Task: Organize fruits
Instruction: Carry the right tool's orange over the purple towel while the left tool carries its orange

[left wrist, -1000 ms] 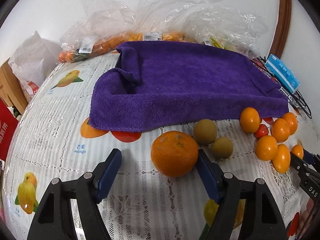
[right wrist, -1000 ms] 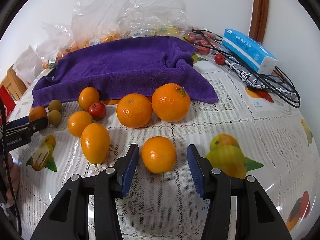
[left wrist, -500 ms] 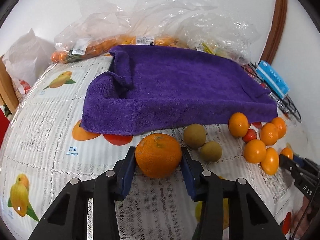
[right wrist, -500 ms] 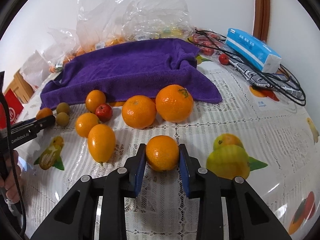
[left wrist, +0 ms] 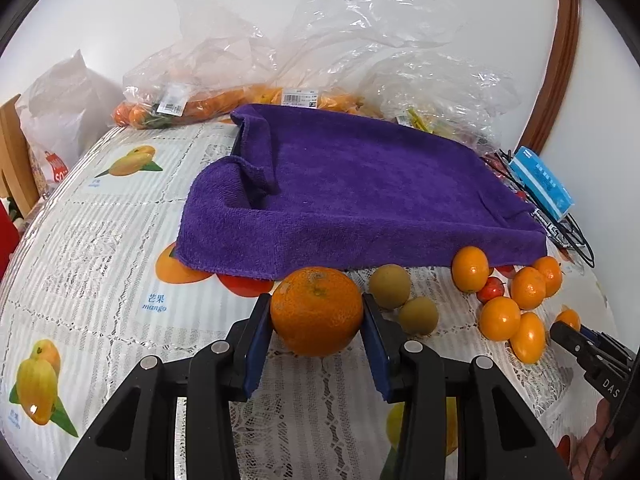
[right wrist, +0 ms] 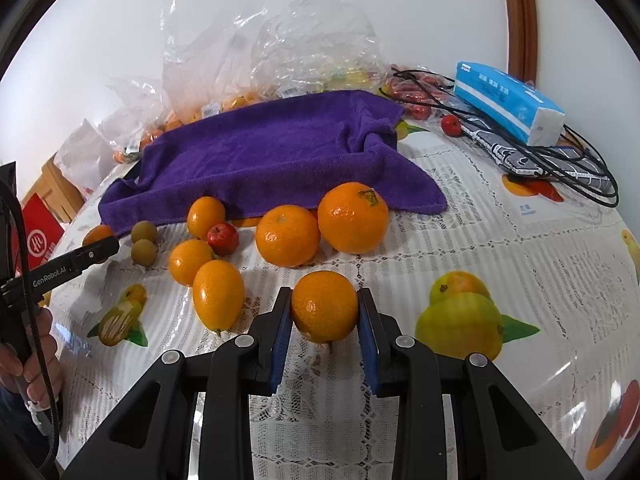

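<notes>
My left gripper (left wrist: 317, 314) is shut on a large orange (left wrist: 316, 310), just in front of the purple towel (left wrist: 352, 196). Two brownish-green round fruits (left wrist: 390, 285) lie to its right. Farther right sits a cluster of small oranges (left wrist: 500, 318) with a small red fruit (left wrist: 491, 289). In the right wrist view my right gripper (right wrist: 325, 312) is shut on a small orange (right wrist: 324, 306). Behind it rest two bigger oranges (right wrist: 288, 236) (right wrist: 353, 218), an oval orange fruit (right wrist: 218, 294) and a red fruit (right wrist: 222, 238). The left gripper's tip (right wrist: 94, 254) shows at the left edge of that view.
Clear plastic bags of fruit (left wrist: 256, 100) lie behind the towel by the wall. A blue tissue pack (right wrist: 508, 102) and black cables (right wrist: 576, 172) sit at the back right. The lace-covered tablecloth (left wrist: 100, 264) has printed fruit pictures. A person's hand (right wrist: 28, 360) holds the left gripper.
Both grippers went from open around their oranges to shut on them. The hands barely shifted.
</notes>
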Demonstrator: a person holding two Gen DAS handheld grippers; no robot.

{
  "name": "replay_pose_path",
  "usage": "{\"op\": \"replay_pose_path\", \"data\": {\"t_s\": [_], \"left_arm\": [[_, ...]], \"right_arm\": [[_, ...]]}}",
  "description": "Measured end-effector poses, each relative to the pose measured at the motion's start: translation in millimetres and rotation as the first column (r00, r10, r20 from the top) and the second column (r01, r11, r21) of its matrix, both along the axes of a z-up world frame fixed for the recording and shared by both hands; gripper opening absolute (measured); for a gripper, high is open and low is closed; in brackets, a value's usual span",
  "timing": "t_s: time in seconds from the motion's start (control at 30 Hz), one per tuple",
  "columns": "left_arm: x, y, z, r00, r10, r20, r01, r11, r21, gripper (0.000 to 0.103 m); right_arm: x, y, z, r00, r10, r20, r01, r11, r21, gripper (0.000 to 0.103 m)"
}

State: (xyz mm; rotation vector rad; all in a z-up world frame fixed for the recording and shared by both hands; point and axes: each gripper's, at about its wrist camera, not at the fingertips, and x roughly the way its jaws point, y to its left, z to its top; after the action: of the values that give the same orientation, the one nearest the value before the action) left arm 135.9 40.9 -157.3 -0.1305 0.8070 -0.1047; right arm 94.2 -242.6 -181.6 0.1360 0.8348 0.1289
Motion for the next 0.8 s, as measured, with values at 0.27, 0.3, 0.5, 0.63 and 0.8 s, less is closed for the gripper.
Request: {"op": "replay_pose_path", "data": {"t_s": [0.27,0.3,0.5,0.63,0.8], "left_arm": [[-3,0,3,1.0,-0.005,0.025,0.005,1.0,-0.002,0.041],[-4,-1,4,0.999,-0.008,0.031,0.008,1.0,-0.002,0.041],[-7,-1,7,0.998,-0.035,0.059,0.037,0.999,-0.031,0.041],[-9,2,10,0.996,-0.039,0.075,0.044,0.997,-0.065,0.041],[-11,6,13,0.995,-0.035,0.094,0.044,0.995,-0.091,0.041]], "right_arm": [[-2,-3,1,1.0,0.006,0.015,-0.006,1.0,0.023,0.031],[-3,-4,1,1.0,0.006,0.019,-0.006,1.0,0.028,0.031],[-4,-8,3,0.999,-0.008,0.034,0.006,0.999,0.051,0.031],[-6,-9,4,0.999,-0.008,0.048,0.006,0.998,0.056,0.031],[-7,-11,4,0.998,-0.005,0.06,0.0,0.997,0.074,0.031]]}}
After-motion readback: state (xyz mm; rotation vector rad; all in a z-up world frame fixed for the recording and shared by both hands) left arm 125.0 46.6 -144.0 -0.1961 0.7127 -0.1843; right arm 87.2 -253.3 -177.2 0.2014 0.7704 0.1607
